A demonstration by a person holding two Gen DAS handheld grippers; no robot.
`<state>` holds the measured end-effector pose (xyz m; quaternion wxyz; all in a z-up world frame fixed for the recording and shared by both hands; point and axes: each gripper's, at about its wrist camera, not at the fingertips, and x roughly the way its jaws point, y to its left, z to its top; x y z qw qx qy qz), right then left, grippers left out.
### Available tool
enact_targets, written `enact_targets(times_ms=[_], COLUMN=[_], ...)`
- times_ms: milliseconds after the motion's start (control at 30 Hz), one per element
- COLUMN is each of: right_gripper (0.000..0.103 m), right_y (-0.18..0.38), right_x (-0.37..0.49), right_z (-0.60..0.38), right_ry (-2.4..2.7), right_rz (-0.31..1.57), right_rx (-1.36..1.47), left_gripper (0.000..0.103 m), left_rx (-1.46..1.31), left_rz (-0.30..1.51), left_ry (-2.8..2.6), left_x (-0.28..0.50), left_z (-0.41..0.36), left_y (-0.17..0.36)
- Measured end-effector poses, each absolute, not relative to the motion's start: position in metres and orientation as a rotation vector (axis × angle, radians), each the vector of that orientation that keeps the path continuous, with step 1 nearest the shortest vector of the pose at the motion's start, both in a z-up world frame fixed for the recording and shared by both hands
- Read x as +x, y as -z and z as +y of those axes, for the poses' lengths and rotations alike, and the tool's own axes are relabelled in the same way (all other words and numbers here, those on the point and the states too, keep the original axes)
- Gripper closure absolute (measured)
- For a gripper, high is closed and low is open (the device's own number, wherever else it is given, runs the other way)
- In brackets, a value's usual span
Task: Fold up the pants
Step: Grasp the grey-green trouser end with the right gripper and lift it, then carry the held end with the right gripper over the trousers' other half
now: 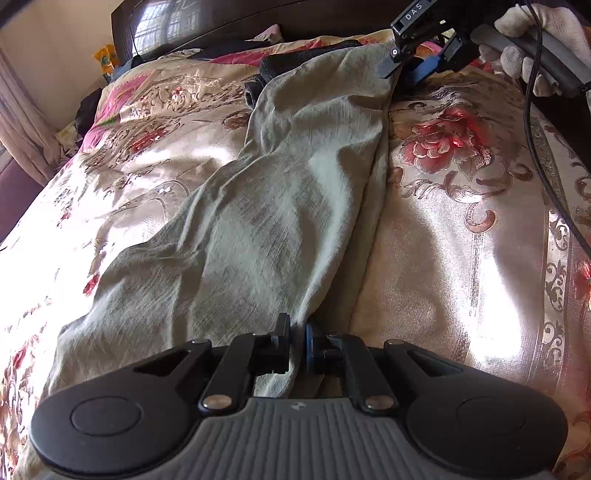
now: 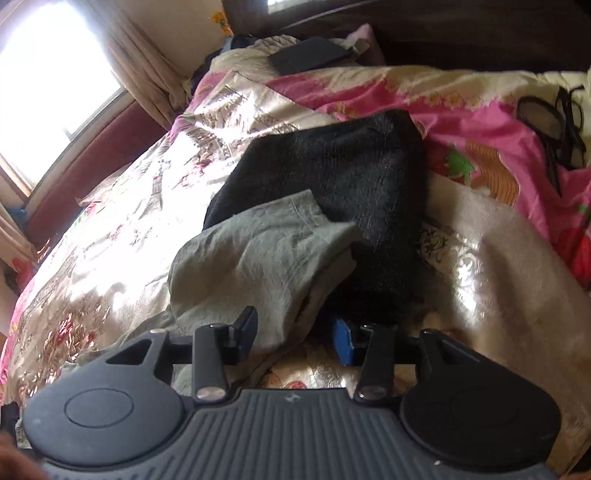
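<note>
Two grippers at opposite ends of grey-green pants [image 1: 258, 206], stretched lengthwise across floral bedspread [image 1: 461, 240]: left gripper [image 1: 297, 336] pinched narrow on near end, right gripper [image 2: 293, 332] spread wide astride far end. Black garment [image 2: 332, 173] just beyond, partly under pants, likely in the way.

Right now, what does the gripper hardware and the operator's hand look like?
Both units match: black linkage arms with silver pivot pins, round black side discs, ribbed grey body. Left gripper and right gripper have black fingers with blue pads. The right unit bears a "DAS" label, a black cable and a white-gloved hand.
</note>
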<state>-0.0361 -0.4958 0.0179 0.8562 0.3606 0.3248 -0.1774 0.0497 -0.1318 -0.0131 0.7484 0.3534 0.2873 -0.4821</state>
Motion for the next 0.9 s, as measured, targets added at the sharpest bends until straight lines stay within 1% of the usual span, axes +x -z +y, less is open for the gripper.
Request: enact_targets(times_ms=[133, 233, 300, 333, 400, 467, 633, 733, 867, 900], right_gripper=[0.056, 0.056, 0.058, 0.073, 0.098, 0.099, 0.1, 0.1, 0.099, 0.099], right_y=[-0.003, -0.001, -0.004, -0.004, 0.0, -0.005, -0.041, -0.028, -0.009, -0.007], right_x=[-0.036, -0.027, -0.019, -0.015, -0.013, -0.024, -0.062, -0.064, -0.065, -0.065], right_z=[-0.494, -0.5, -0.499, -0.498, -0.504, -0.51, -0.519, -0.527, -0.524, -0.526], right_ry=[0.406, 0.367, 0.358, 0.365, 0.352, 0.349, 0.379, 0.425, 0.432, 0.431], right_rz=[0.615, 0.542, 0.529, 0.526, 0.539, 0.513, 0.43, 0.473, 0.495, 0.49], right_rx=[0.842, 0.981, 0.985, 0.977, 1.038, 1.068, 0.969, 0.987, 1.025, 1.032], left_gripper=[0.08, 0.08, 0.08, 0.08, 0.08, 0.08, 0.08, 0.079, 0.074, 0.07], left_rx=[0.758, 0.773, 0.78, 0.776, 0.767, 0.75, 0.704, 0.654, 0.539, 0.538], left_rz=[0.635, 0.624, 0.619, 0.62, 0.628, 0.638, 0.645, 0.632, 0.61, 0.606], left_ry=[1.058, 1.064, 1.065, 1.063, 1.061, 1.059, 1.05, 1.063, 1.09, 1.093], left_x=[0.052, 0.05, 0.049, 0.049, 0.05, 0.051, 0.052, 0.053, 0.054, 0.052], left_z=[-0.131, -0.131, -0.131, -0.13, -0.129, -0.126, -0.113, -0.117, -0.125, -0.127], left_y=[0.016, 0.014, 0.015, 0.015, 0.014, 0.009, 0.001, -0.005, -0.017, -0.018])
